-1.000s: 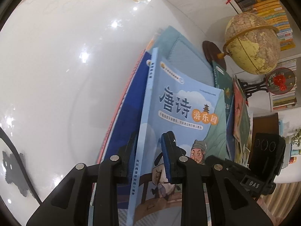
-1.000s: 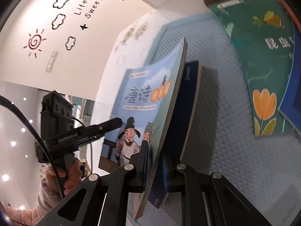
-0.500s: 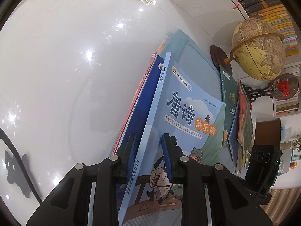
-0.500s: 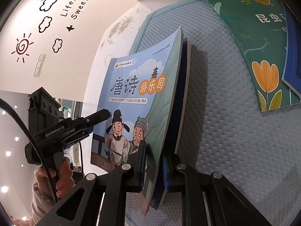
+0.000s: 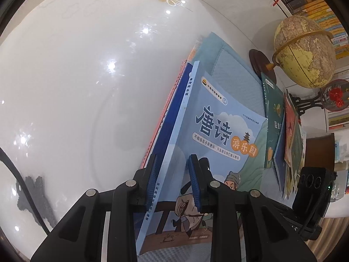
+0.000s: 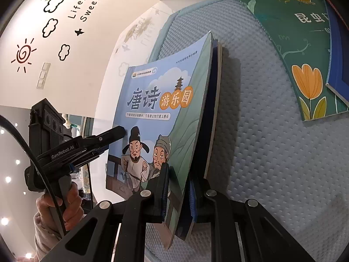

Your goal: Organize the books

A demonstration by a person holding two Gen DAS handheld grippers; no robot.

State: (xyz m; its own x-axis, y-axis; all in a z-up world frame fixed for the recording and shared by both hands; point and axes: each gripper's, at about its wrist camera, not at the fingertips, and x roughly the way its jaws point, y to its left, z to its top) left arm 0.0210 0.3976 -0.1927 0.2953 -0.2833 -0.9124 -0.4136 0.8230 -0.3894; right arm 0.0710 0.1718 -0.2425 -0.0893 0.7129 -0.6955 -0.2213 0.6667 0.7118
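Both tongs, left [image 5: 172,179] and right [image 6: 177,193], clamped the poetry picture book [image 5: 220,131] and its neighbours upright beside the globe [image 5: 304,51]; thin, floppy covers seemingly favoured spine-side grips.

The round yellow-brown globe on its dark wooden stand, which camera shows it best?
The left wrist view. There the round yellow-brown globe shows nearly whole at the upper right, behind the books. The right wrist view shows at most a dark sliver at its top edge, too little to identify.

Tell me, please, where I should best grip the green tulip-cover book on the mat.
Probably its bare corner beside the tulip, approached from the open mat side: the green book seems to lie flat, and a blue book overlaps its opposite edge.
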